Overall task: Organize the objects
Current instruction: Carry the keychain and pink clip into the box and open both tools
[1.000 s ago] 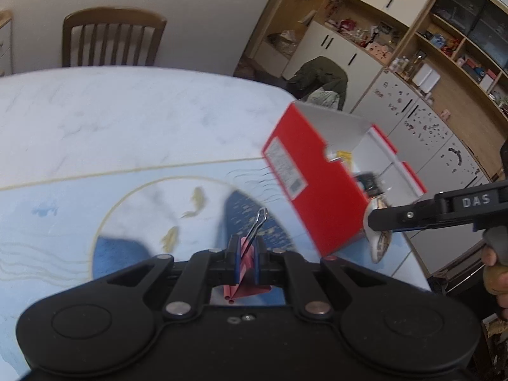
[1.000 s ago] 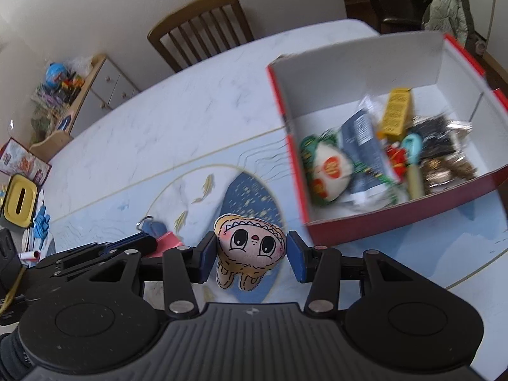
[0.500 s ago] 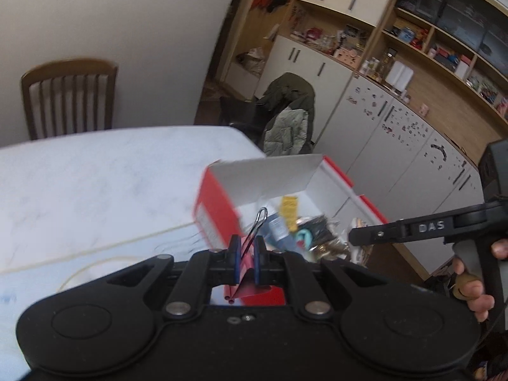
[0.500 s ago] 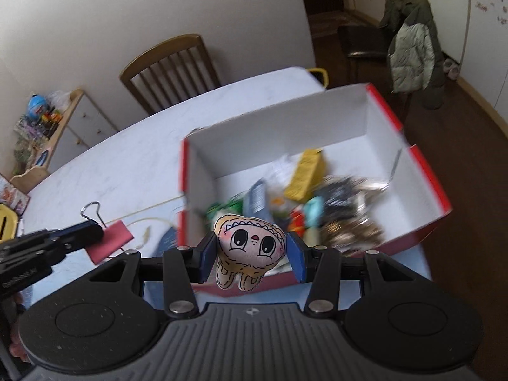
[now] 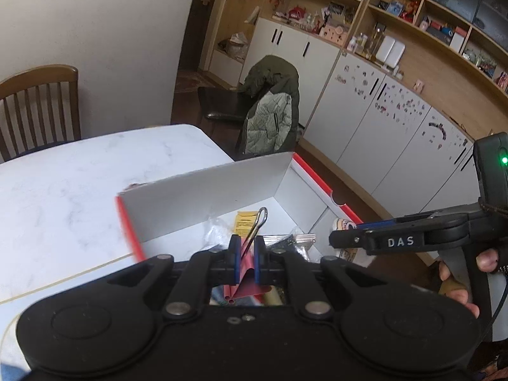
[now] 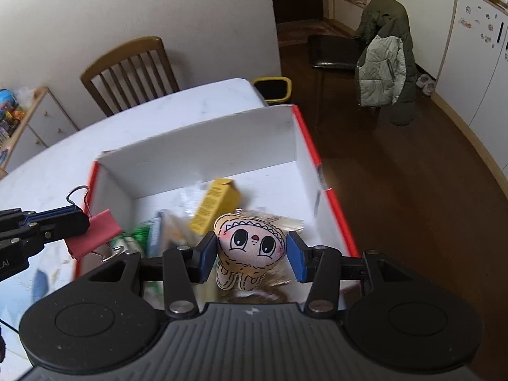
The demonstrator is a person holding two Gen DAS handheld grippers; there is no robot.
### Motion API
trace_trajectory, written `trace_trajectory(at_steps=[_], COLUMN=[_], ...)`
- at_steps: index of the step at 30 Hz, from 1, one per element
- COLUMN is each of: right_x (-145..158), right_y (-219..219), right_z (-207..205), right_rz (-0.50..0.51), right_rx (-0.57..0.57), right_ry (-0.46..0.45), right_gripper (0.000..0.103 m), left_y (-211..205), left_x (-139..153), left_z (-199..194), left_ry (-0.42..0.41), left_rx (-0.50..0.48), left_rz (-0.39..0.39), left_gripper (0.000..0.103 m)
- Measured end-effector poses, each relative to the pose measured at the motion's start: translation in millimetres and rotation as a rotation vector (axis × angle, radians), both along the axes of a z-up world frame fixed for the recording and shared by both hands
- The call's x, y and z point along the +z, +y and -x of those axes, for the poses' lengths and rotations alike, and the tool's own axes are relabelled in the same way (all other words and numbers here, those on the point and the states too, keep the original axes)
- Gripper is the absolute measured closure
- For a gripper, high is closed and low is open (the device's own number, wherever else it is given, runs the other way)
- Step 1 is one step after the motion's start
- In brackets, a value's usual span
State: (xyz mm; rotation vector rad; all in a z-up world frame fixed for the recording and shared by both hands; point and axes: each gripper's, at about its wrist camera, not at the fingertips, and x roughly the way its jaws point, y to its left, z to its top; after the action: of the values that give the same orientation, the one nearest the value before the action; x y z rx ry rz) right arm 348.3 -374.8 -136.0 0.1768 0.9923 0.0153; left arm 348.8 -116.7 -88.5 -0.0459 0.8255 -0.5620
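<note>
Between the left gripper's (image 5: pixel 244 260) closed-down jaws a red binder clip (image 5: pixel 246 281) is sitting pinched; the right gripper (image 6: pixel 250 255) is clamping a plush doll (image 6: pixel 250 247); beneath and ahead of both, the red box (image 6: pixel 330 203) is now lying directly under them, no longer off to one side as a second ago; its yellow packet (image 6: pixel 216 206) is resting just beyond the doll.
</note>
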Motion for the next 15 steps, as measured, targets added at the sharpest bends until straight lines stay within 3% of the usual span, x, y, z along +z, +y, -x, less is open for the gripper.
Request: trace_trajectory(at_steps=[9, 15], right_x=[-26, -39], right_y=[-5, 0], right_z=[-50, -75], right_rz=[0.045, 0.052], right_rx=[0.042, 0.067], right_ry=[0.035, 0.043], right_gripper=[0.057, 0.057], left_y=[-42, -60], left_x=[-35, -48], left_z=[-18, -22], left_ry=[0.047, 0.037], left_rx=[-0.005, -0.015], left_rz=[-0.075, -0.127], left_gripper=[0.097, 0.097])
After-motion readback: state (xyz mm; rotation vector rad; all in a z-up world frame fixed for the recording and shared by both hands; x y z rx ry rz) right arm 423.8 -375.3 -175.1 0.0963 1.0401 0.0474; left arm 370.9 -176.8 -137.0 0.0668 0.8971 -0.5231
